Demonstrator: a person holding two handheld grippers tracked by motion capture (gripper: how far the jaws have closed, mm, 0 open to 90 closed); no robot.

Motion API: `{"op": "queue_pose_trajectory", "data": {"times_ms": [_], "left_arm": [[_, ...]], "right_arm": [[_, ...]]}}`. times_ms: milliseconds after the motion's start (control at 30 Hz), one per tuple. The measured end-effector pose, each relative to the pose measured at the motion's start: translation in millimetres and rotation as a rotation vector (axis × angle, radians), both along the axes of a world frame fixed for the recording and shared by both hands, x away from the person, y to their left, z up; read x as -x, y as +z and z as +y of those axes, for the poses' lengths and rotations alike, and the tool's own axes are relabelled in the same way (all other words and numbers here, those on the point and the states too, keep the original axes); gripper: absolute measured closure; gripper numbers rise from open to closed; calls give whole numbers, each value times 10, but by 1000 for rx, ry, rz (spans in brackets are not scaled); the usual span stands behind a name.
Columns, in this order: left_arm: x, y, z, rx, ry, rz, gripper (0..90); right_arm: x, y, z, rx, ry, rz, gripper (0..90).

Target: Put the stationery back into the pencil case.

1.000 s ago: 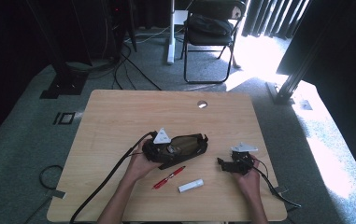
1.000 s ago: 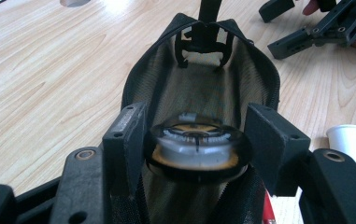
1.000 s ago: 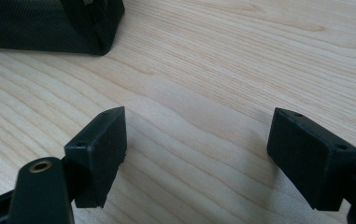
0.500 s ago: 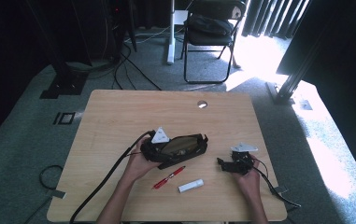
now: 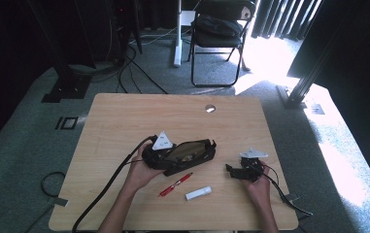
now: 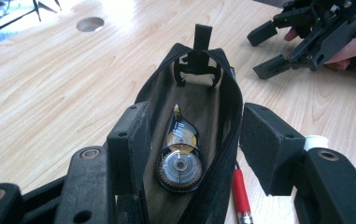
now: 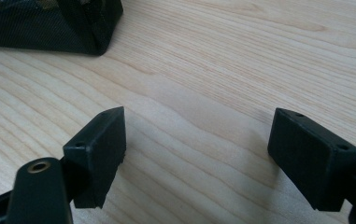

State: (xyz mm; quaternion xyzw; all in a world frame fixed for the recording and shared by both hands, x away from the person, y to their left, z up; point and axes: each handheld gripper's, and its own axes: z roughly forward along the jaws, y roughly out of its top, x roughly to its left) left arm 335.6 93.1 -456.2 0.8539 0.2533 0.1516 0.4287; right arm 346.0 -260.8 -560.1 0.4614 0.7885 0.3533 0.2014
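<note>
Your left gripper (image 6: 189,154) is straddling the near end of the black pouch (image 5: 188,155): one jaw is sitting inside the open mouth, the other outside the side wall, pinching that wall between them. The pouch is lying on the table (image 5: 124,116) with its long axis running left to right, the open top facing up and its far end pointing toward your right gripper (image 5: 233,171). A tape dispenser (image 6: 181,154) is lying lengthwise inside. Your right gripper is resting just beyond that far end, jaws spread wide over bare wood and gripping nothing. A red pen (image 5: 175,184) and a white tube (image 5: 198,193) are lying near the pouch's front side.
</note>
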Motion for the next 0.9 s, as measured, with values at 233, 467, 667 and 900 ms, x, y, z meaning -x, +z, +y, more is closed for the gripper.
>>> {"op": "queue_pose_trajectory", "data": {"times_ms": [233, 467, 667, 900], "left_arm": [[73, 31, 15, 5, 2, -7, 445], [157, 73, 7, 13, -13, -17, 445], [222, 101, 3, 14, -20, -27, 445], [273, 51, 21, 17, -12, -11, 445]], "right_arm": [[0, 0, -1, 1, 1, 0, 192], [0, 0, -2, 2, 2, 0, 192], [0, 0, -1, 1, 2, 0, 190], [0, 0, -1, 2, 3, 0, 189]]}}
